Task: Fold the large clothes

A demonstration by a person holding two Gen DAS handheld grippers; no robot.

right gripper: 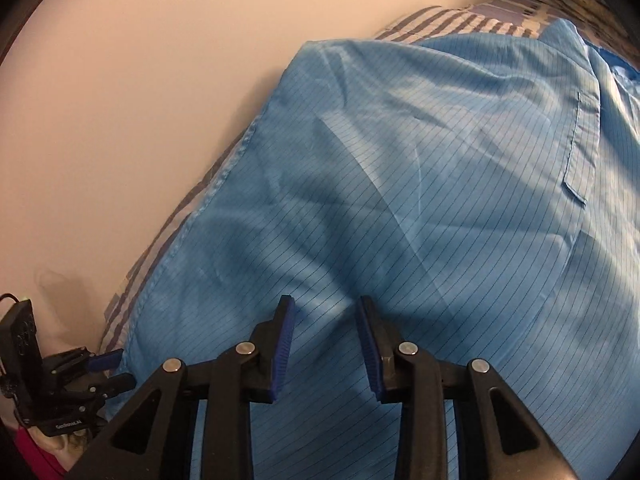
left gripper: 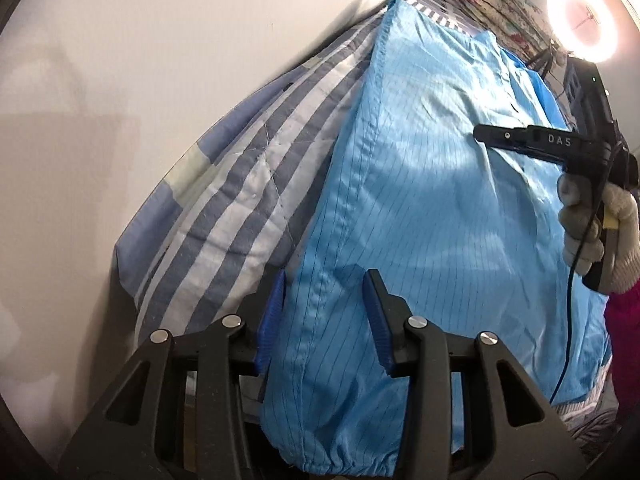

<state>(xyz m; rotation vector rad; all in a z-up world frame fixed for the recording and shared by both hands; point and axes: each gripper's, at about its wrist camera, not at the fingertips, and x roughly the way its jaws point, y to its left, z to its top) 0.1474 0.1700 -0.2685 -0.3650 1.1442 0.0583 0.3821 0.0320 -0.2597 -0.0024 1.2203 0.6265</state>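
- Pale wall (left gripper: pixel 140 60) behind, striped quilt (left gripper: pixel 240 184) on a bed beneath, serving as the folding surface.
- Large blue pinstriped garment (left gripper: pixel 420 208) spread flat over the quilt, hem running along the wall side, probably laid out ready for a fold.
- Left tool (left gripper: pixel 326 320) open, jaws straddling a gathered cuff end without pinching.
- Right tool (right gripper: pixel 326 344) open too, hovering just above the middle of the cloth, nothing gripped.
- Ring light (left gripper: pixel 582 20) glowing at the far corner.

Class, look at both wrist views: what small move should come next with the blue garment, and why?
Probably close the left hand-held gripper on the blue garment: its open fingers straddle the sleeve near the elastic cuff, while the right hand-held gripper hovers open over flat cloth.
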